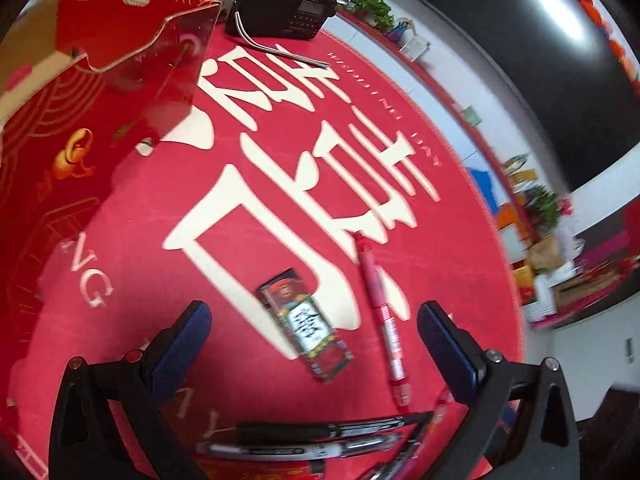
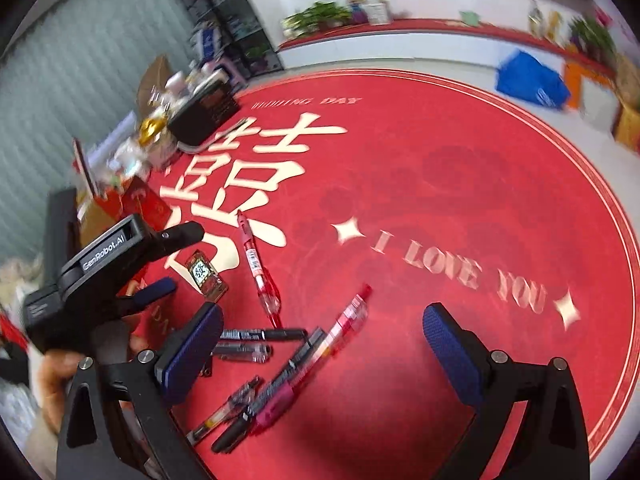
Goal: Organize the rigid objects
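Glossy cardboard box point(image 1: 100, 92), plastic pens point(image 2: 260, 272)

Item count, right wrist view:

- Pens: seven visible. One red pen point(image 2: 258, 270) lies alone at centre left. Two black pens point(image 2: 262, 335) lie parallel below it. Four more form a loose cluster at lower centre, including one long pink-red pen point(image 2: 320, 354); the overlap makes the cluster count uncertain.
- Small printed box point(image 2: 205, 274): one, left of the lone red pen.
- Hand-held grippers: two, one point(image 2: 320, 344) framing the lower edge, one point(image 2: 160, 256) at left.

Item count, left wrist view:

- Radio point(image 1: 282, 10): one, black, top centre.
- Red carton point(image 1: 100, 92): one, open, upper left.
- Round red mat point(image 1: 280, 160): one.
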A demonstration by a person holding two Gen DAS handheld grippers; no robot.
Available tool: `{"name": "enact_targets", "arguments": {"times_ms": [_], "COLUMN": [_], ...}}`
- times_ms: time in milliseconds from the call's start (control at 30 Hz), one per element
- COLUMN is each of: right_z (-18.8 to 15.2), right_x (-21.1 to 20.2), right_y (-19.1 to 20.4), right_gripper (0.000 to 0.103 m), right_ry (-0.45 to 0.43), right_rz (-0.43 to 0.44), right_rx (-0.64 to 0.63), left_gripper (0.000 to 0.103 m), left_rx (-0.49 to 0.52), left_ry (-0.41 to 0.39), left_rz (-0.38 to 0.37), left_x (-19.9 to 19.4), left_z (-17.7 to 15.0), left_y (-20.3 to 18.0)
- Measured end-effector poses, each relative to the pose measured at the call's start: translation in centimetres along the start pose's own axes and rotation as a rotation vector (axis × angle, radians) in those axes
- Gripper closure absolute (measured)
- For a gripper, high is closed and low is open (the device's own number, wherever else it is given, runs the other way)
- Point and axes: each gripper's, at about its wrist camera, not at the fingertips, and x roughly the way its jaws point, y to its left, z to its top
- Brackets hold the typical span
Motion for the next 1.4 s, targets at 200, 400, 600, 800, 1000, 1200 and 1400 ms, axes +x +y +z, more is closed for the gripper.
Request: {"name": "enact_targets", "arguments": {"times_ms": [200,400,600,800,1000,1200,1400], "right_z": [1.4,1.1,2.0,2.6,3.3,4.2,4.5], "right_x": [4.3,6.8,7.4,7.2,7.6,8.3,8.7], "right_y": [3.4,4.2,4.9,2.9,3.2,3.4,3.6], "right_gripper": [0.004,0.045,0.079,0.080,0.080,0.080,0.080], "right_ry": [0.068,0.147,0.133,0.150,0.158,0.172,0.178], "right_rz": [-0.071,-0.079,-0.129,-0.107,-0.089,-0.047,-0.004], "right_rx": [-0.247,-0.350,-0.391,-0.357,-0.425,-0.531,-0.608], "left_gripper": [0.000,0.000,0.000,0.000,0.000,0.000,0.000], "left_rx": [0.158,0.232,0.212,0.214,0.174,0.128,0.108], "left_ry": [0.012,-0.043,-0.058,-0.077,-0.124,-0.161,-0.161], "left_rz": [0.206,0.390,0.398,0.403,0.424,0.451,0.465], "left_x": [1.7,2.0,1.6,2.2,2.5,2.6,2.7], "left_z": [-1.0,-1.7,-1.3,-2.2,-2.5,-2.5,-2.5], "left_y": [-2.4,-1.4,-0.4,-2.2,-2.7,-2.8,-2.9]}}
